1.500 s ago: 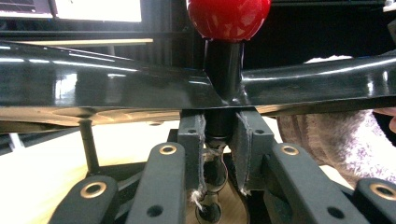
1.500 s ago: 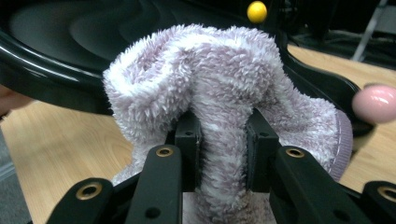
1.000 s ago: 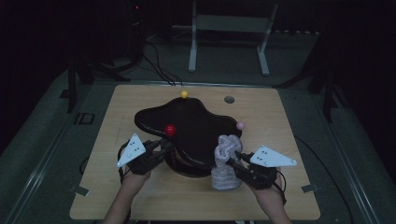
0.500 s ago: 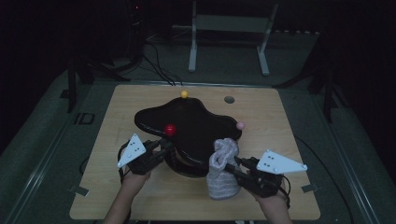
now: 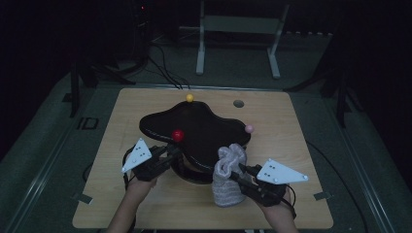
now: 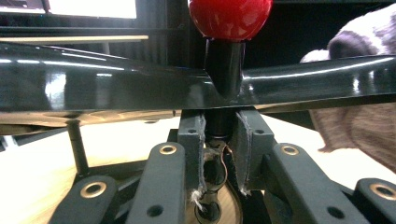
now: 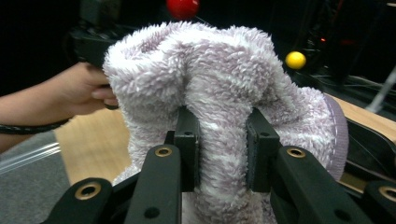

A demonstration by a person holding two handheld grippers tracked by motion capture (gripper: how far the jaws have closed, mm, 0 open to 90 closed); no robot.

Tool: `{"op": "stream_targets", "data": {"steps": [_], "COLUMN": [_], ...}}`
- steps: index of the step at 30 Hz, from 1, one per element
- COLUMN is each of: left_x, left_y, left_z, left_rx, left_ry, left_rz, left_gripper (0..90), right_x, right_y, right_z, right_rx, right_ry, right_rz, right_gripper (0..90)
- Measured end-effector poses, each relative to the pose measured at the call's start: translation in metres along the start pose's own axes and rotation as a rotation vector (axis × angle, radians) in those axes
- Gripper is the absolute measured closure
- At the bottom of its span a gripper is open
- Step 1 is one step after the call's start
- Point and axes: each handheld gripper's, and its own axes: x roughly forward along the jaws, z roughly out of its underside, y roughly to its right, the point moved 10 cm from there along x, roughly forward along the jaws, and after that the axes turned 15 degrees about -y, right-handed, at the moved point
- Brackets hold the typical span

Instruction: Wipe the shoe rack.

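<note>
A glossy black, wavy-edged stand (image 5: 204, 131) sits mid-table, carrying pegs with a red ball (image 5: 178, 135), a yellow ball (image 5: 190, 98) and a pink ball (image 5: 249, 128). My left gripper (image 5: 171, 154) is shut on the black post (image 6: 219, 135) under the red ball (image 6: 229, 17), just below the stand's top plate (image 6: 93, 88). My right gripper (image 5: 239, 174) is shut on a fluffy pale lilac sock (image 5: 227, 177), bunched between its pads (image 7: 187, 149) at the stand's near right edge. In the right gripper view the sock (image 7: 219, 84) hides most of the stand.
The wooden table (image 5: 126, 204) has a small round hole (image 5: 238, 103) at the back right. Cables (image 5: 165, 63) and a white frame (image 5: 238, 29) lie on the dark floor beyond it. A hand (image 7: 79, 93) holding the left gripper appears behind the sock.
My right gripper has shifted slightly with the sock, which now hangs lower and nearer the table's front edge. The left gripper has stayed on the post.
</note>
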Motion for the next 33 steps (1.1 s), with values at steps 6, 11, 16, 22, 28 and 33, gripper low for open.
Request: {"op": "stream_targets", "data": {"steps": [6, 11, 16, 22, 28, 33], "left_x": [0.000, 0.000, 0.000, 0.000, 0.000, 0.000], "left_y": [-0.001, -0.001, -0.001, -0.001, -0.001, -0.001], "left_z": [0.000, 0.000, 0.000, 0.000, 0.000, 0.000], "left_rx": [0.000, 0.000, -0.008, -0.006, 0.004, 0.000], "left_ry": [0.002, 0.005, 0.007, 0.006, 0.001, 0.001], "left_rz": [-0.002, 0.005, 0.017, 0.013, 0.001, 0.007], "left_gripper": [75.2, 75.2, 75.2, 75.2, 75.2, 75.2], "right_x": [0.003, 0.010, 0.023, 0.039, 0.030, 0.005], "right_y": [0.013, 0.032, 0.050, 0.065, 0.079, 0.085], "right_z": [0.007, 0.019, 0.033, 0.051, 0.052, 0.024], "right_rx": [0.029, 0.089, 0.134, 0.165, 0.188, 0.166], "right_ry": [-0.023, -0.058, -0.093, -0.156, -0.151, -0.063], "right_rz": [0.019, 0.048, 0.070, 0.086, 0.110, 0.124], "right_gripper": [71.5, 71.8, 71.8, 71.8, 71.8, 71.8]}}
